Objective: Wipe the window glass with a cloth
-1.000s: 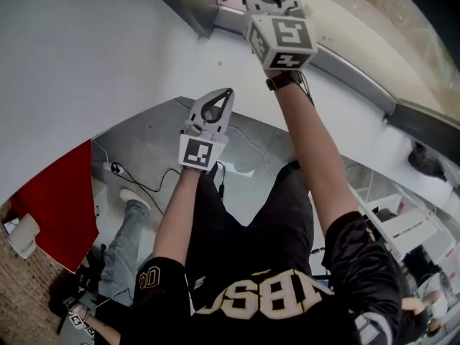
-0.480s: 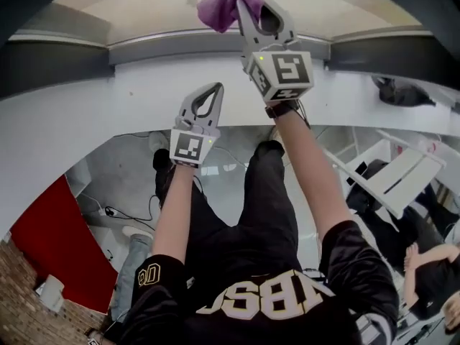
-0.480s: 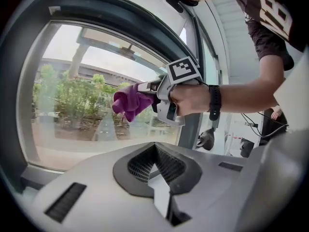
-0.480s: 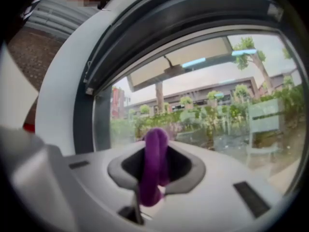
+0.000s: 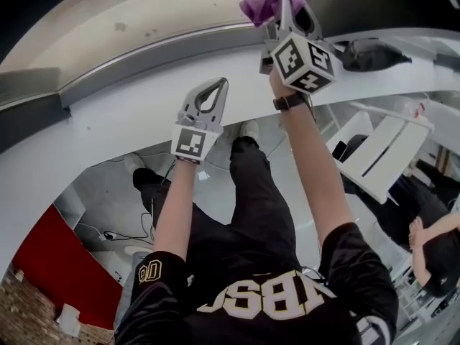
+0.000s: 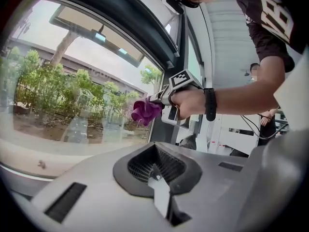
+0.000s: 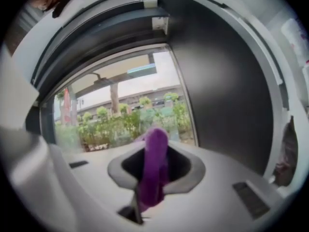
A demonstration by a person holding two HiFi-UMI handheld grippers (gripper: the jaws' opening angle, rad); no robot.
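Note:
The purple cloth [image 5: 260, 3] is bunched between the jaws of my right gripper [image 5: 284, 7], which is shut on it and holds it up at the window glass [image 5: 136, 21], near the glass's right edge. In the right gripper view the cloth [image 7: 155, 164] stands between the jaws, with the glass [image 7: 120, 105] ahead and the dark side frame [image 7: 227, 95] to its right. My left gripper [image 5: 214, 86] is shut on nothing, lower and to the left, over the white wall below the window. From the left gripper view I see the cloth [image 6: 145, 111] against the glass [image 6: 67, 91].
A grey frame bar [image 5: 144, 56] runs under the glass, with a white sill wall [image 5: 86, 142] below it. A dark bag [image 5: 374, 52] lies on the ledge at right. White slatted furniture [image 5: 381, 157] stands at right, a red panel [image 5: 65, 264] at lower left, cables on the floor.
My right gripper has carried the cloth rightward across the glass to the dark side frame. The left gripper has stayed shut and low, and the head view has swung.

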